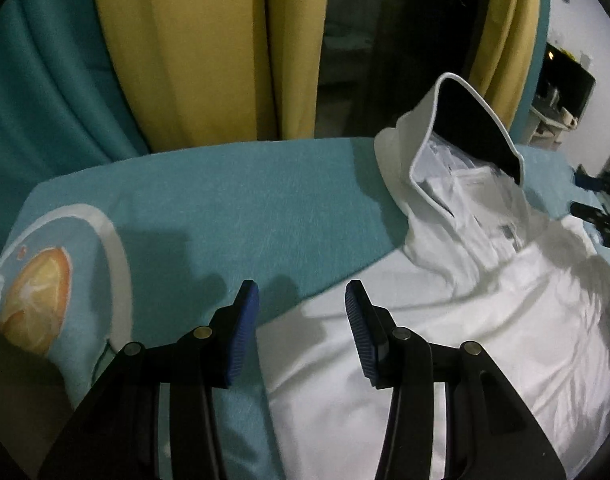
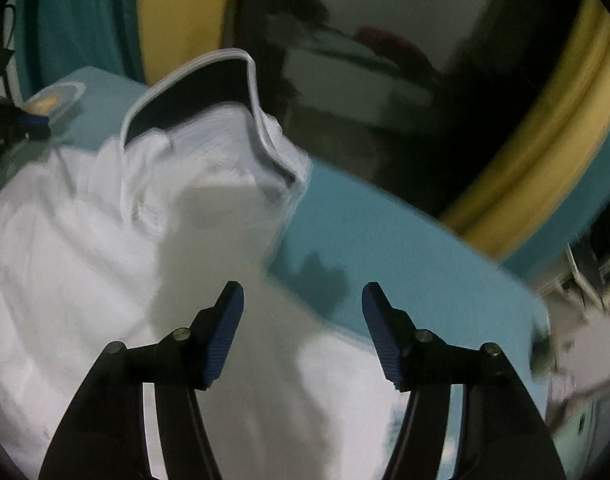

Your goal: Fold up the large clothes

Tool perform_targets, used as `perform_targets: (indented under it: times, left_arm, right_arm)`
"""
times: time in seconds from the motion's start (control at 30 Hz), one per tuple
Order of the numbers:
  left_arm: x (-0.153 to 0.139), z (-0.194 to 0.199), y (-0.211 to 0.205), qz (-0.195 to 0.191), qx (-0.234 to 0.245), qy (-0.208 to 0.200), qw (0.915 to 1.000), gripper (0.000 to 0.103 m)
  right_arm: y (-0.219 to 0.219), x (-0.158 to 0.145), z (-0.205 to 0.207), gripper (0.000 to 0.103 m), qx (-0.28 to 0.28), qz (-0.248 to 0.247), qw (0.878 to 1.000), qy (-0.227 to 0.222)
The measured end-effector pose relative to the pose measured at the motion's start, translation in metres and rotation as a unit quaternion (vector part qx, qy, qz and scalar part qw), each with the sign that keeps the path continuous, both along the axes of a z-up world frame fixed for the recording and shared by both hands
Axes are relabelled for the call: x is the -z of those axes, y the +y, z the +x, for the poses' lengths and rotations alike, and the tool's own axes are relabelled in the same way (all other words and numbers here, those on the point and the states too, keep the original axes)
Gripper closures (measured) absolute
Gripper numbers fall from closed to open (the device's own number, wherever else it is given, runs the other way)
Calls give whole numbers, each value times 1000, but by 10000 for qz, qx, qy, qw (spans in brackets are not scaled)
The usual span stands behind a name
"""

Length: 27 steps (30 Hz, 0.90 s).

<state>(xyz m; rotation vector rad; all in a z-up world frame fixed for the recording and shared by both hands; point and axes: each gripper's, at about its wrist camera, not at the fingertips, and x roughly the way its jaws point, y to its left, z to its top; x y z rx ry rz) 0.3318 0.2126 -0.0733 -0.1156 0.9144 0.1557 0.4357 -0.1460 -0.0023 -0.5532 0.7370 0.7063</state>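
A white polo shirt (image 1: 445, 320) lies spread on a teal cloth-covered surface (image 1: 245, 200). Its collar (image 1: 473, 120), black inside with a white edge, stands up at the far end. My left gripper (image 1: 303, 300) is open and empty, over the shirt's left edge. In the right wrist view the shirt (image 2: 105, 260) and its raised collar (image 2: 201, 96) are blurred. My right gripper (image 2: 303, 304) is open and empty, over the shirt's right edge. The right gripper also shows at the far right of the left wrist view (image 1: 601, 216), and the left gripper at the far left of the right wrist view (image 2: 21, 124).
An orange-slice print (image 1: 37, 300) marks the teal cloth at the left. Yellow and teal curtains (image 1: 185, 48) hang behind the surface. A dark gap (image 1: 385, 40) opens between them. A black box and clutter (image 1: 565, 92) sit at the right.
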Motion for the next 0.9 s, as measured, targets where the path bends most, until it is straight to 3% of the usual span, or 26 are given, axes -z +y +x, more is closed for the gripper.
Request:
perform_targets:
  times: [0.17, 0.2, 0.23, 0.3, 0.4, 0.6, 0.67, 0.8, 0.9]
  left_arm:
    - [2, 9, 2, -38, -34, 60, 10000, 55]
    - [1, 9, 1, -10, -26, 58, 10000, 55]
    - [0, 10, 1, 17, -13, 62, 10000, 55]
    - [-1, 12, 1, 83, 32, 79, 9999, 55]
    - [-6, 19, 1, 182, 175, 85, 9996, 55]
    - [-29, 50, -5, 155, 444, -95, 9988, 55]
    - [-35, 69, -12, 137, 470, -180, 9986, 55]
    - [-42, 110, -41, 40, 953, -391, 9947, 55]
    - [-35, 138, -60, -190, 1056, -337, 9937, 55]
  right_arm:
    - [77, 17, 48, 42, 176, 25, 9991, -394]
    - [87, 17, 54, 46, 195, 127, 9986, -467]
    - [96, 17, 58, 54, 184, 234, 9983, -506]
    - [105, 17, 62, 100, 140, 313, 9987, -379]
    - [107, 18, 45, 100, -196, 173, 9985, -488]
    - [87, 44, -26, 100, -747, -1014, 9855, -1136]
    - [76, 48, -32, 100, -838, -1113, 9837, -1133]
    - [63, 56, -36, 97, -1038, -1279, 9784, -1249]
    - [53, 58, -29, 92, -1021, -1109, 9840, -947]
